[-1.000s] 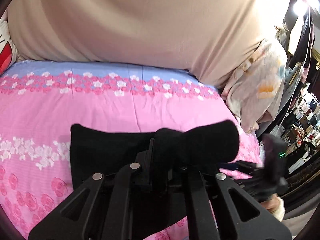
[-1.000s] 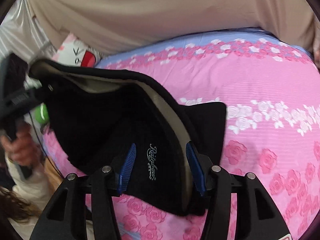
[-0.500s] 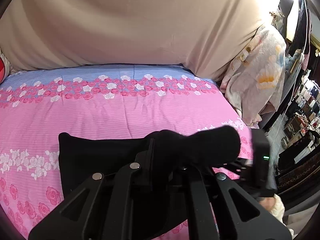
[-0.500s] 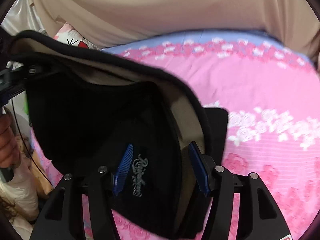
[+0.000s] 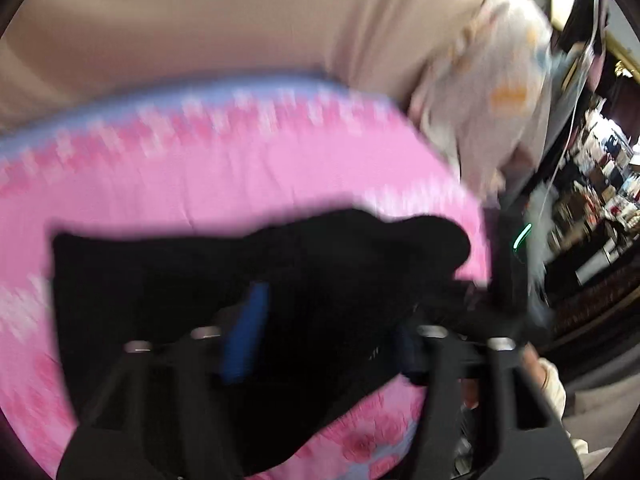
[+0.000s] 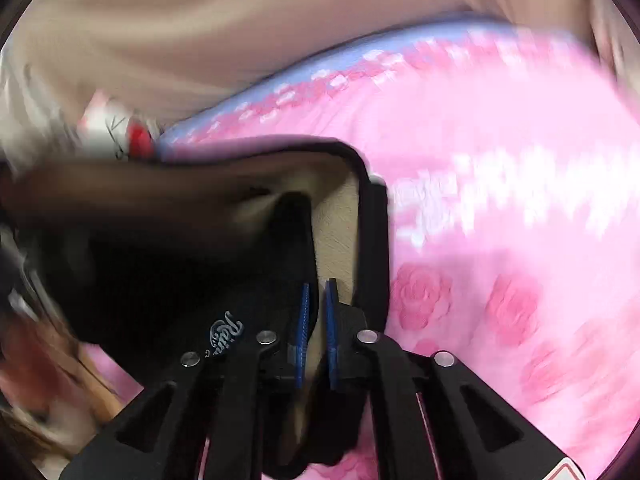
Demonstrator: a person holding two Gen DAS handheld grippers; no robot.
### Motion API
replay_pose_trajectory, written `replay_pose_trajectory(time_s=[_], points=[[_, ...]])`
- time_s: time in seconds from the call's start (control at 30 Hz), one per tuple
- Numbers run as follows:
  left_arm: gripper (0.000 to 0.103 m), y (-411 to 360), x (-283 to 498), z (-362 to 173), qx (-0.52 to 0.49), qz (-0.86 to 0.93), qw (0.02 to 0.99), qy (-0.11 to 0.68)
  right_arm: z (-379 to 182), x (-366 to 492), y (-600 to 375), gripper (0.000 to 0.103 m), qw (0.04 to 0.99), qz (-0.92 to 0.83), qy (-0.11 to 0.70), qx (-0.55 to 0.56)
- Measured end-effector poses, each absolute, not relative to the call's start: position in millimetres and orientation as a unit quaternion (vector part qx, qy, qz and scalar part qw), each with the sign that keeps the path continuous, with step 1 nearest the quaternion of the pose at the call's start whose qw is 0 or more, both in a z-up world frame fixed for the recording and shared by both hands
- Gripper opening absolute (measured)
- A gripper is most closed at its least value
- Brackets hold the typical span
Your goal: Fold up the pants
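Black pants (image 5: 180, 280) lie partly folded on the pink flowered bedsheet (image 5: 200, 176). My left gripper (image 5: 324, 340) is low over them and its jaws are opening; black cloth lies loose between the blue pads (image 5: 244, 332), which do not press on it. In the right wrist view the pants' waistband with its beige lining (image 6: 336, 232) stands up from the sheet. My right gripper (image 6: 317, 332) is closing, and its blue pads (image 6: 304, 328) pinch a thin fold of that waistband. A logo (image 6: 226, 334) shows on the black cloth beside it. Both views are blurred.
A beige cloth (image 5: 220, 20) hangs behind the bed. A pale flowered garment (image 5: 500, 112) hangs at the bed's right corner, with cluttered shelves (image 5: 600, 184) beyond. A white and red cushion (image 6: 116, 136) lies at the bed's far left. A hand (image 5: 536, 364) shows at lower right.
The left jaws went from shut on a bunched roll of the pants to standing apart. The right jaws went from wide apart to pinched on the waistband. Both grippers sank toward the bed.
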State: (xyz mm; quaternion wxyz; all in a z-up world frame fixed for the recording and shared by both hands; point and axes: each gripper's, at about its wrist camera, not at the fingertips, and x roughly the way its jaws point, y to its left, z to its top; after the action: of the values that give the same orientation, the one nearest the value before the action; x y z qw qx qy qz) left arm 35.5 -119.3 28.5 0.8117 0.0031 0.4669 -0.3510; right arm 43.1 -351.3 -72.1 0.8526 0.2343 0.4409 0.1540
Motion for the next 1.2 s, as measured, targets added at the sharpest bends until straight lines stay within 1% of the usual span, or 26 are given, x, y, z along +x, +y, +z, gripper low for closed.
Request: replay_pose_trajectory(time_s=[0.03, 0.07, 0.1, 0.13, 0.17, 0.2, 0.3, 0.37, 0.43, 0.47, 0.53, 0.57, 0.63, 0.73, 0.77, 0.8, 0.83, 0.87, 0.9, 0.93, 0.97, 1.0, 1.07, 1.13, 1.17, 1.2], points=[[0.059, -118.3, 31.5, 21.3, 0.002, -0.355, 0.804, 0.477, -68.6, 37.2, -359.9, 0.013, 0.846, 0.157, 0.436, 0.264], [0.060, -113.9, 27.5, 18.5, -0.005, -0.361, 0.799, 0.481, -55.4, 28.1, -366.0, 0.025, 0.854, 0.141, 0.425, 0.264], [0.069, -106.0, 23.9, 18.9, -0.019, -0.367, 0.797, 0.479, -44.7, 21.8, -368.8, 0.043, 0.865, 0.129, 0.412, 0.256], [0.084, -94.6, 19.3, 22.7, -0.034, -0.370, 0.800, 0.471, -27.7, 14.1, -371.0, 0.049, 0.874, 0.134, 0.392, 0.253], [0.091, -82.1, 15.0, 28.8, -0.044, -0.367, 0.808, 0.458, -19.4, 11.0, -370.3, 0.055, 0.872, 0.156, 0.385, 0.260], [0.093, -66.5, 10.5, 37.1, -0.050, -0.358, 0.822, 0.441, -12.8, 11.3, -369.8, 0.055, 0.865, 0.182, 0.380, 0.272], [0.093, -35.9, 7.7, 50.2, -0.044, -0.316, 0.851, 0.418, -5.0, 14.4, -356.8, 0.057, 0.857, 0.214, 0.379, 0.275], [0.094, -9.3, 9.6, 53.2, -0.040, -0.264, 0.873, 0.407, -11.4, 21.6, -348.3, 0.059, 0.856, 0.199, 0.397, 0.263], [0.095, 15.5, 17.1, 45.8, -0.041, -0.216, 0.883, 0.416, -24.0, 20.9, -342.0, 0.059, 0.846, 0.198, 0.423, 0.257], [0.095, 28.1, 21.7, 40.2, -0.046, -0.198, 0.884, 0.422, -32.4, 20.7, -334.2, 0.057, 0.844, 0.192, 0.436, 0.248], [0.095, 46.9, 32.0, 24.9, -0.064, -0.169, 0.878, 0.444, -38.2, 19.4, -320.8, 0.014, 0.858, 0.167, 0.443, 0.200], [0.095, 54.0, 36.4, 19.3, -0.074, -0.159, 0.874, 0.453, -39.1, 19.4, -312.8, 0.002, 0.859, 0.164, 0.446, 0.190], [0.094, 63.6, 41.8, 14.0, -0.091, -0.148, 0.871, 0.460, -15.0, 17.0, -305.0, 0.002, 0.872, 0.185, 0.411, 0.192], [0.095, 66.3, 40.1, 14.7, -0.088, -0.136, 0.880, 0.447, 26.2, 5.0, -304.5, 0.002, 0.912, 0.153, 0.356, 0.138], [0.095, 64.3, 39.7, 12.6, -0.078, -0.128, 0.882, 0.447, 27.0, 4.8, -311.8, 0.002, 0.916, 0.134, 0.353, 0.134], [0.095, 61.4, 38.8, 8.9, -0.069, -0.124, 0.882, 0.449, 19.5, 5.8, -319.6, 0.009, 0.915, 0.115, 0.364, 0.132], [0.095, 60.9, 37.6, 4.8, -0.067, -0.128, 0.879, 0.455, 0.5, 8.4, -334.4, 0.013, 0.901, 0.097, 0.394, 0.154], [0.095, 59.1, 36.9, -1.8, -0.069, -0.136, 0.872, 0.465, -11.2, 9.3, -342.8, 0.027, 0.888, 0.087, 0.414, 0.181], [0.095, 57.5, 36.8, -4.8, -0.072, -0.140, 0.868, 0.472, -23.1, 5.8, -350.5, 0.031, 0.874, 0.083, 0.429, 0.213], [0.095, 54.8, 37.2, -10.5, -0.079, -0.149, 0.859, 0.484, -29.5, -0.5, -353.7, 0.032, 0.866, 0.093, 0.432, 0.235], [0.095, 52.4, 37.7, -15.1, -0.086, -0.157, 0.851, 0.493, -31.4, -7.2, -350.4, 0.040, 0.862, 0.105, 0.433, 0.240], [0.095, 51.0, 37.8, -20.0, -0.094, -0.165, 0.844, 0.502, -31.1, -10.6, -347.2, 0.052, 0.860, 0.113, 0.434, 0.241], [0.095, 48.7, 36.8, -23.6, -0.094, -0.169, 0.840, 0.507, -30.1, -16.0, -338.3, 0.061, 0.852, 0.146, 0.433, 0.255], [0.095, 45.5, 36.4, -26.8, -0.084, -0.164, 0.842, 0.508, -33.1, -14.1, -325.1, 0.059, 0.848, 0.160, 0.441, 0.247], [0.095, 44.2, 35.4, -28.2, -0.079, -0.159, 0.842, 0.510, -34.3, -13.1, -318.4, 0.046, 0.850, 0.159, 0.445, 0.233], [0.095, 42.7, 35.2, -29.9, -0.074, -0.157, 0.842, 0.511, -34.7, -12.4, -312.2, 0.008, 0.857, 0.149, 0.445, 0.210]])
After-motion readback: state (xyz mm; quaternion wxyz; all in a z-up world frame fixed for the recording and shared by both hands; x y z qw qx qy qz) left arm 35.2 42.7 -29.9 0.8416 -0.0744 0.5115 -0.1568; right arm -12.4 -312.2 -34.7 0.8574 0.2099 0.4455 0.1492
